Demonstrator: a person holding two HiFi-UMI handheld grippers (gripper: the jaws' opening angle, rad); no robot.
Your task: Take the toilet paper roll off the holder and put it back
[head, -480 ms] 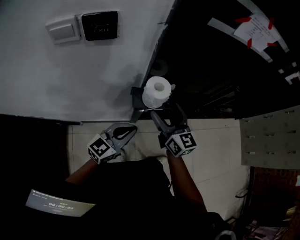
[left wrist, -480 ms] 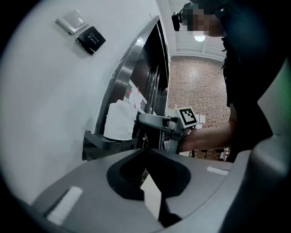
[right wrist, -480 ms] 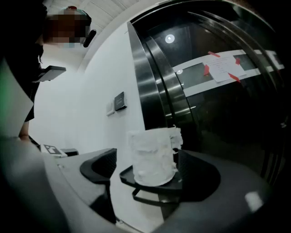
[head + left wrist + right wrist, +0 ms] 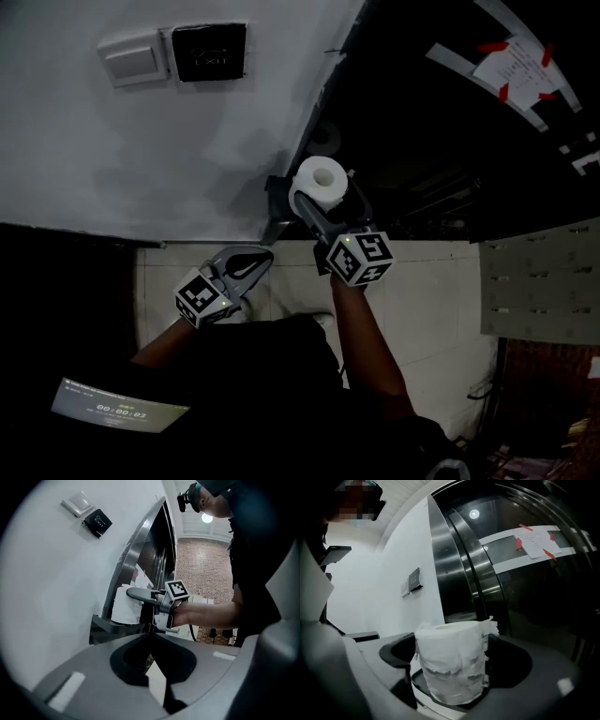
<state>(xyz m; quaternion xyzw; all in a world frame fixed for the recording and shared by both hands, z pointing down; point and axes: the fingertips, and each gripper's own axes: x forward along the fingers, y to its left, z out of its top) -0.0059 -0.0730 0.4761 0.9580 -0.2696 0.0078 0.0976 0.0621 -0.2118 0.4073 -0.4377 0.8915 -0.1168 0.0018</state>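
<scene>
A white toilet paper roll (image 4: 319,180) stands upright on a dark wall holder (image 4: 276,202) where the white wall meets a dark metal door frame. My right gripper (image 4: 325,195) reaches up from below, its jaws wide, one on each side of the roll; I see no pad pressing on it. In the right gripper view the roll (image 4: 450,663), ragged at its edge, fills the space between the jaws (image 4: 454,644). My left gripper (image 4: 263,258) hangs lower left, shut and empty, its tips (image 4: 151,633) meeting. From there the roll (image 4: 125,604) and right gripper (image 4: 140,594) show side-on.
A white switch plate (image 4: 131,58) and a black panel (image 4: 208,52) sit on the wall above. A dark glossy door (image 4: 441,141) with a taped paper sheet (image 4: 511,58) lies right of the holder. Pale floor tiles (image 4: 422,291) and a perforated grey panel (image 4: 544,281) are below.
My right gripper has moved up from below the holder, so its jaws now flank the roll. The left gripper has stayed in place.
</scene>
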